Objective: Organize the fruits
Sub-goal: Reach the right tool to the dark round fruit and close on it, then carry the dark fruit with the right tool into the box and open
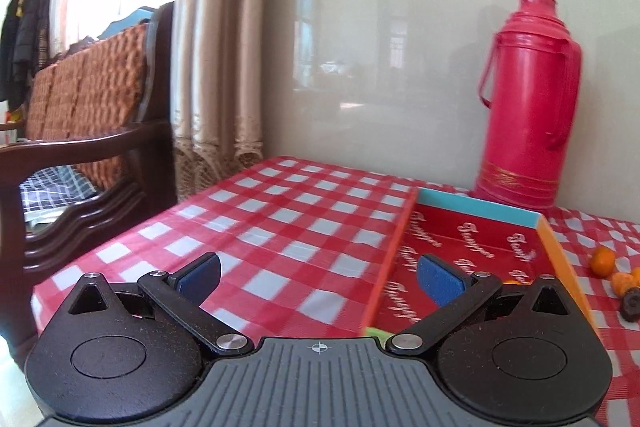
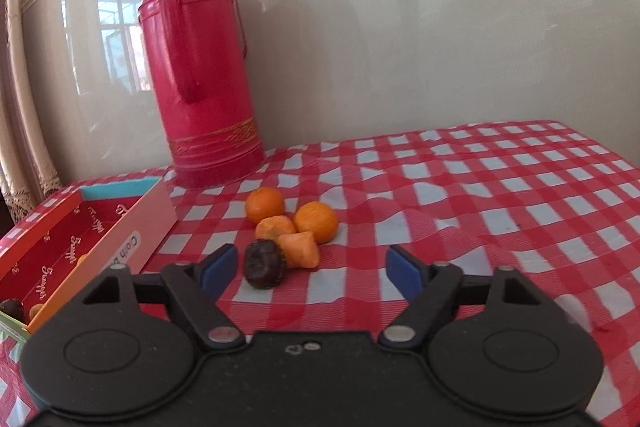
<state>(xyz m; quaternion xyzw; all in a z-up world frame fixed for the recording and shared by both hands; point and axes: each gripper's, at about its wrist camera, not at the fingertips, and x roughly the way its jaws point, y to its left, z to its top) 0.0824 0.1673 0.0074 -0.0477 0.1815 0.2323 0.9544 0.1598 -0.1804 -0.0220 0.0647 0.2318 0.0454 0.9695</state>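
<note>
There, fruits (image 2: 286,233) ahead of right tongs (image 2: 308,269)

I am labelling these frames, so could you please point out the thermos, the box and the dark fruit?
thermos (image 2: 204,75), right wrist view, middle of its red body.
box (image 2: 116,227), right wrist view, pale outer side wall.
dark fruit (image 2: 264,263), right wrist view, centre of its top.

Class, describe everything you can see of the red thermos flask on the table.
The thermos flask is tall, cylindrical and bright red, apparently plastic or painted metal, with a ribbed shoulder, a narrower capped neck and gold bands near its base. A moulded side handle and a thin carrying bail run down its body. It stands upright on the checked tablecloth, near the glossy wall, just behind the open box. No gripper is on it.
</note>
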